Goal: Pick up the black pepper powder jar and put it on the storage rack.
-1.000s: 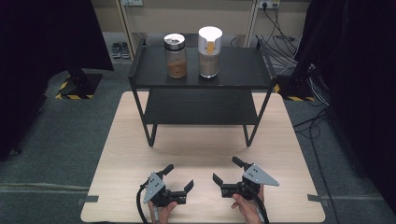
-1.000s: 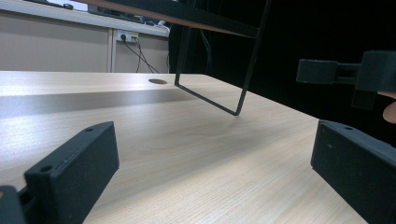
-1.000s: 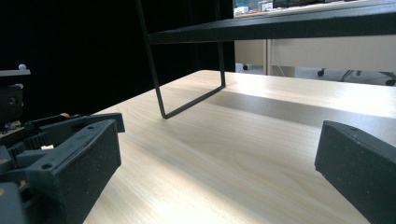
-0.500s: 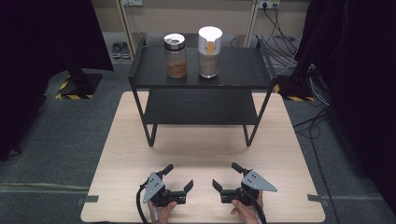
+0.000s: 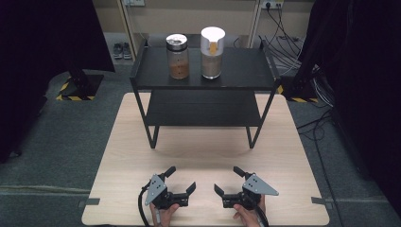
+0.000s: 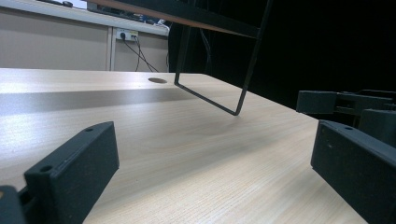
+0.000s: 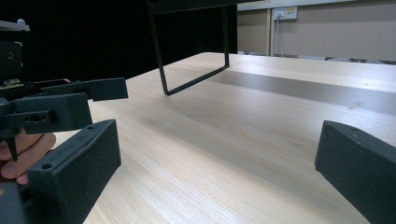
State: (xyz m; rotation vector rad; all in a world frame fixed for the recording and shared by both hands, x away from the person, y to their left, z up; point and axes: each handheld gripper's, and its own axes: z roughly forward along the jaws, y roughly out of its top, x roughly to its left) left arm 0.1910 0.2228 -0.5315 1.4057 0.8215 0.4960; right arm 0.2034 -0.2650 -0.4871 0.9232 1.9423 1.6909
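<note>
- On the top shelf of the black rack point(image 5: 236, 71), two jars stand just beside each other: a glass jar point(image 5: 177, 56) with a metal lid and brown contents to the left, and a white-lidded jar point(image 5: 212, 46) with tan contents to the right.
- Both jars are the nearest things ahead of the tongs, though well apart from them, across the bare part of the surface point(image 5: 208, 153) in front of the rack.
- Each jar looks stiff and smooth-sided, likely slippery and breakable if knocked off the shelf; being part-filled, each probably carries some weight.
- A hold around the straight middle of the body, below the lid, seems the safest place; the lid alone might come loose.
- Near the front edge of the surface, away from the rack, the left tongs point(image 5: 180, 180) are spread wide, gripping and touching nothing.
- Just beside them, the right tongs point(image 5: 227, 180) are likewise spread wide and hold nothing; their tips face the left pair without touching.
- From the left gripper view, the rack's thin leg point(image 6: 247, 60) stands ahead on the surface.
</note>
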